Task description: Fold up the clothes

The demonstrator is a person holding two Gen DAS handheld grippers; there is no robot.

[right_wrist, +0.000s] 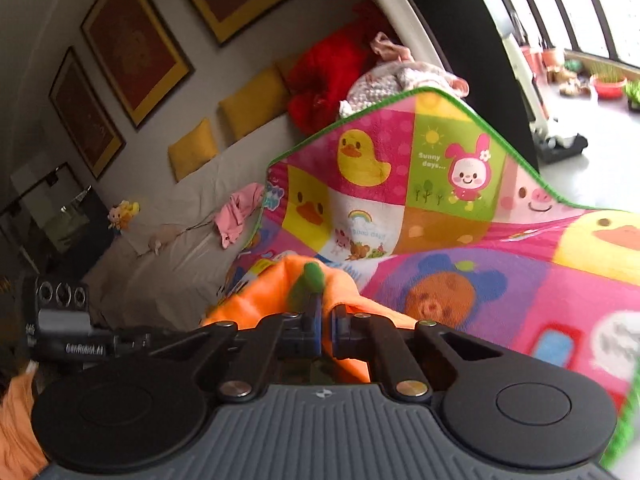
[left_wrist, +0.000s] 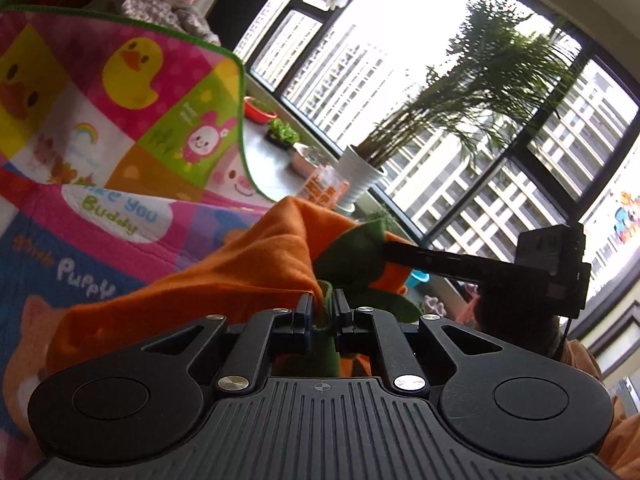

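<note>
An orange garment with green trim (left_wrist: 224,280) is lifted above the colourful cartoon play mat (left_wrist: 120,128). My left gripper (left_wrist: 322,304) is shut on its green-edged orange cloth. My right gripper (right_wrist: 325,312) is shut on another part of the same orange garment (right_wrist: 280,292), with a green trim piece (right_wrist: 310,276) sticking up between the fingers. The right gripper also shows in the left wrist view (left_wrist: 384,254) at the right, pinching the cloth. The left gripper's body shows at the left edge of the right wrist view (right_wrist: 60,320).
The play mat (right_wrist: 440,208) is draped with a raised far edge. Behind it lie a red cloth (right_wrist: 324,76) and patterned clothes (right_wrist: 396,80). A pink garment (right_wrist: 236,212) lies on the beige sheet. A potted palm (left_wrist: 360,172) and bowls stand by the window.
</note>
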